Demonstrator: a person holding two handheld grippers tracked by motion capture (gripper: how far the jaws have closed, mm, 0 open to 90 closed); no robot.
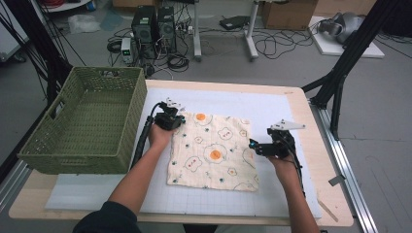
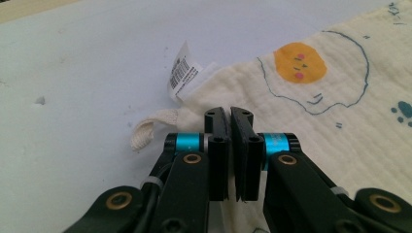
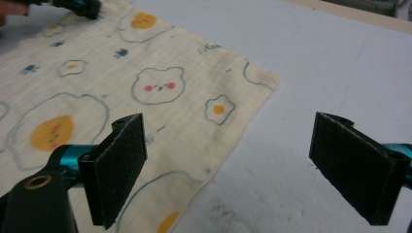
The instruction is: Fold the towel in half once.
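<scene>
At the cloth's far left corner, the left gripper (image 2: 230, 127) has its jaws pressed together on the edge of the egg-print muslin cloth (image 1: 214, 150), just beside the white care label (image 2: 183, 73) and the small hanging loop (image 2: 148, 128). Only a sliver of fabric shows between the pads. The right gripper (image 3: 228, 165) hovers with its jaws wide apart over the cloth's right edge, one pad above the fabric and the other above the bare mat, holding nothing. The cloth lies flat and spread out on the pale gridded mat (image 1: 272, 109), which leaves open room beyond the cloth on the far and right sides. The green woven basket (image 1: 87, 116) stands just left of the left gripper, at the table's (image 1: 325, 160) left edge.
</scene>
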